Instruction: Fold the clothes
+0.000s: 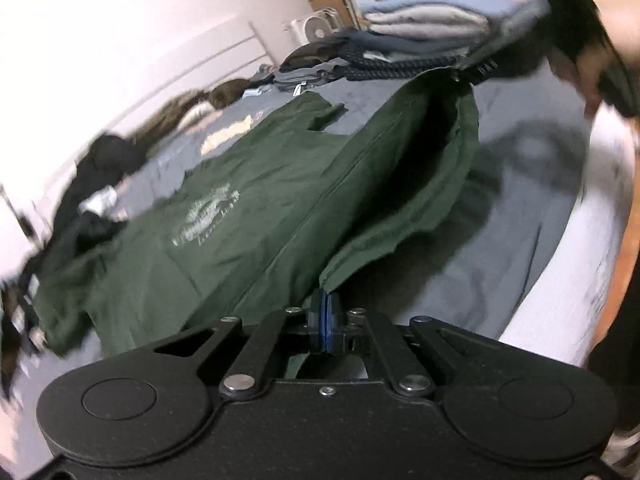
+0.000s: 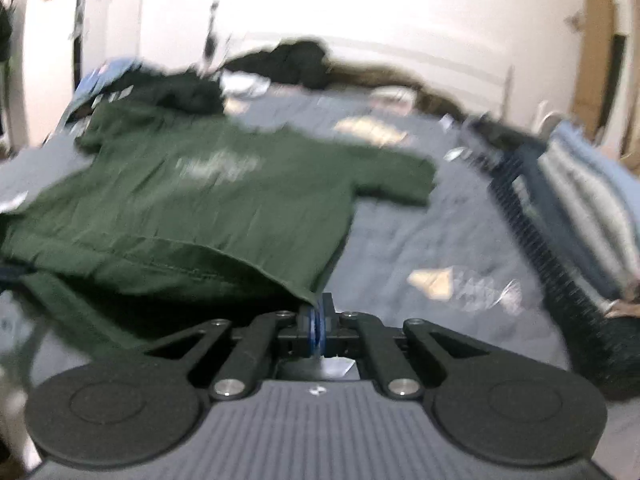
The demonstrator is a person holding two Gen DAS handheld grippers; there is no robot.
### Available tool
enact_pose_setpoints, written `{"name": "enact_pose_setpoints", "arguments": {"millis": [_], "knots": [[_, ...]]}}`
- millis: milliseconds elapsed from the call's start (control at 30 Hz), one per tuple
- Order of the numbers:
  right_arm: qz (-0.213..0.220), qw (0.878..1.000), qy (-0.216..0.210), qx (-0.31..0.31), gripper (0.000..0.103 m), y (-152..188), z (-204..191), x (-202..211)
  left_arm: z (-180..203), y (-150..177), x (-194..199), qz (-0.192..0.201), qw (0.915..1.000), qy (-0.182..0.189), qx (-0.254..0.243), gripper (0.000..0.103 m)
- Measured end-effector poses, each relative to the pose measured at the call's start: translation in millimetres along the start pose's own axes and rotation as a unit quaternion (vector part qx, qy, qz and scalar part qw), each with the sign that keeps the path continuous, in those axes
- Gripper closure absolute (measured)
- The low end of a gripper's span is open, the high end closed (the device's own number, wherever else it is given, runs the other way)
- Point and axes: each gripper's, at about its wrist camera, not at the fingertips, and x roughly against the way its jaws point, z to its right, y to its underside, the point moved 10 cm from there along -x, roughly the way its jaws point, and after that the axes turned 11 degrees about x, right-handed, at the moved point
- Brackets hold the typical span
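Closed blue pads of the left gripper [image 1: 326,312], at lower centre of the left wrist view, pinch one corner of the hem of a dark green T-shirt [image 1: 248,208]. At upper right of that view the right gripper [image 1: 474,70] clamps the opposite hem corner; its own view shows its pads shut on the cloth at lower centre. With both corners raised, the hem hangs open between the grippers while the chest, bearing a pale printed logo [image 1: 206,216], and the sleeves rest flat; this hold suits carrying the hem over toward the collar, though motion blur prevents confirming direction. Support is a bed with a blue-grey cover [image 1: 532,208]. Stacked folded garments [image 1: 420,24] lie at upper centre, loose dark clothes [image 1: 100,176] at left. Pale walls enclose the room.
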Motion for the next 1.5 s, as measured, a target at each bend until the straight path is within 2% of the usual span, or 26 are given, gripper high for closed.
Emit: {"name": "enact_pose_setpoints", "arguments": {"millis": [67, 133, 233, 300, 367, 400, 433, 500, 533, 600, 667, 700, 733, 767, 800, 833, 900, 967, 1033, 1133, 1233, 1300, 1400, 1500], "knots": [[0.005, 1.0, 0.012, 0.003, 0.101, -3.8, 7.4, 2.2, -2.7, -3.2, 4.8, -0.012, 0.999, 0.025, 0.035, 0.103], [-0.014, 0.999, 0.011, 0.032, 0.101, 2.3, 6.5, -0.4, -5.4, -6.7, 9.8, -0.023, 0.996, 0.05, 0.07, 0.102], [-0.073, 0.992, -0.004, 0.107, 0.101, 25.4, -8.1, -12.3, 15.7, 7.9, 12.5, -0.06, 0.9951, 0.072, 0.032, 0.101], [-0.096, 0.987, -0.014, 0.132, 0.101, 34.0, -16.7, -19.0, 26.5, 13.2, 25.8, -0.058, 0.9943, 0.088, 0.011, 0.1], [-0.106, 0.983, -0.022, 0.148, 0.101, 38.0, -23.7, -23.1, 21.2, 15.2, 39.6, -0.053, 0.9954, 0.08, 0.0, 0.097], [-0.108, 0.983, -0.022, 0.15, 0.101, 37.4, -24.5, -24.6, 12.1, 14.2, 45.4, -0.05, 0.9964, 0.069, -0.003, 0.086], [-0.111, 0.982, -0.022, 0.149, 0.101, 37.7, -24.2, -26.3, 0.3, 14.7, 50.5, -0.051, 0.9971, 0.055, -0.008, 0.063], [-0.118, 0.982, -0.022, 0.148, 0.1, 39.2, -23.9, -28.9, -25.0, 18.2, 56.7, -0.059, 0.9976, 0.03, -0.019, 0.035], [-0.12, 0.982, -0.021, 0.148, 0.099, 40.1, -23.8, -29.3, -39.2, 21.0, 58.7, -0.065, 0.9975, 0.022, -0.017, 0.036], [-0.122, 0.982, -0.016, 0.147, 0.097, 39.7, -22.6, -27.5, -75.5, 24.8, 59.4, -0.082, 0.9954, 0.017, 0.048, 0.036], [-0.124, 0.983, -0.016, 0.137, 0.095, 38.3, -19.4, -21.7, -110.4, 25.7, 60.4, -0.09, 0.988, 0.014, 0.124, 0.036], [-0.13, 0.983, -0.02, 0.127, 0.089, 37.8, -15.7, -18.8, -125.1, 23.8, 62.2, -0.083, 0.9835, 0.014, 0.16, 0.036], [-0.134, 0.984, -0.023, 0.116, 0.08, 37.0, -10.9, -15.1, -138.7, 21.7, 63.1, -0.075, 0.9769, 0.015, 0.199, 0.036], [-0.136, 0.985, -0.025, 0.103, 0.074, 34.9, -5.2, -9.5, -151.6, 19.4, 63.4, -0.069, 0.9681, 0.018, 0.24, 0.036], [-0.135, 0.986, -0.031, 0.089, 0.064, 31.7, -0.3, -3.0, -161.9, 17.2, 62.8, -0.062, 0.9594, 0.023, 0.274, 0.036], [-0.134, 0.987, -0.037, 0.076, 0.059, 28.5, 4.6, 3.6, -168.0, 16.2, 60.7, -0.058, 0.952, 0.028, 0.299, 0.036], [-0.117, 0.991, -0.043, 0.042, 0.056, 17.3, 15.4, 17.2, -174.3, 16.7, 53.2, -0.056, 0.9389, 0.036, 0.338, 0.036], [-0.092, 0.995, -0.049, 0.004, 0.055, 1.4, 26.0, 33.0, -172.3, 22.2, 39.4, -0.076, 0.9309, 0.043, 0.355, 0.036], [-0.067, 0.996, -0.051, -0.016, 0.053, -15.2, 34.5, 47.5, -165.8, 38.3, 30.8, -0.113, 0.9238, 0.038, 0.364, 0.039], [-0.053, 0.998, -0.019, -0.002, 0.051, -31.3, 47.0, 63.3, -152.2, 67.7, 11.1, -0.185, 0.9156, 0.027, 0.356, 0.04], [-0.057, 0.998, 0.012, -0.006, 0.049, -37.4, 62.3, 68.3, -139.6, 88.7, 2.4, -0.248, 0.9063, 0.034, 0.34, 0.041], [-0.048, 0.998, 0.008, -0.033, 0.049, -44.1, 66.0, 62.4, -144.1, 85.6, 6.9, -0.237, 0.9021, 0.043, 0.358, 0.041], [-0.017, 0.995, -0.034, -0.087, 0.047, -59.5, 55.9, 39.6, -155.4, 77.1, 17.1, -0.204, 0.8942, 0.055, 0.395, 0.04], [0.004, 0.982, -0.095, -0.162, 0.045, -70.7, 34.8, 3.0, -167.5, 68.3, 27.7, -0.17, 0.8839, 0.068, 0.431, 0.039]]}}
